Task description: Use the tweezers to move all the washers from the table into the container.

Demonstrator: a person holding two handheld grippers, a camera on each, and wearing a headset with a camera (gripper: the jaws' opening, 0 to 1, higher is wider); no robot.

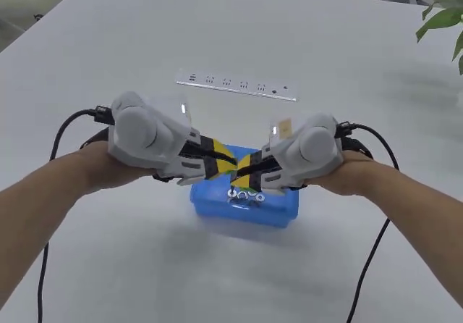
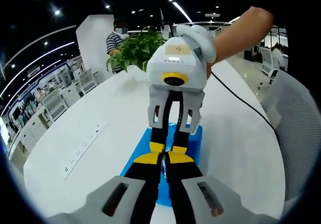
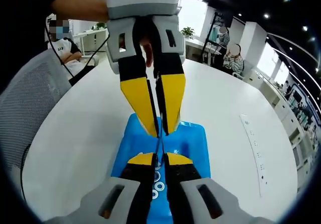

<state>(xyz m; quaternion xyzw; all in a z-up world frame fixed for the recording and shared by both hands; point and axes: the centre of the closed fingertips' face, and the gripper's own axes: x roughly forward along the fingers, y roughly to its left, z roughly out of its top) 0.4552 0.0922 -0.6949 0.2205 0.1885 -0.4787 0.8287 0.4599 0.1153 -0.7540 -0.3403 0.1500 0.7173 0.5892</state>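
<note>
the right gripper [image 3: 160,158] rises from the bottom edge, its black, yellow-tipped jaws pressed almost together on the thin metal tweezers [image 3: 159,146]. the left gripper [image 3: 161,129] comes down from the top, its long yellow fingers [image 3: 173,96] narrowed to a slit where the far end of the tweezers runs between their tips. beneath both lies a blue container [image 3: 193,141] on the white table [image 3: 75,133]. three silver washers [image 3: 158,186] show in a row on the blue surface, seen through the gap between the right gripper's jaws. a recessed power strip [image 3: 254,146] sits to the right, and a mesh chair [image 3: 30,108] stands at the left edge.
</note>
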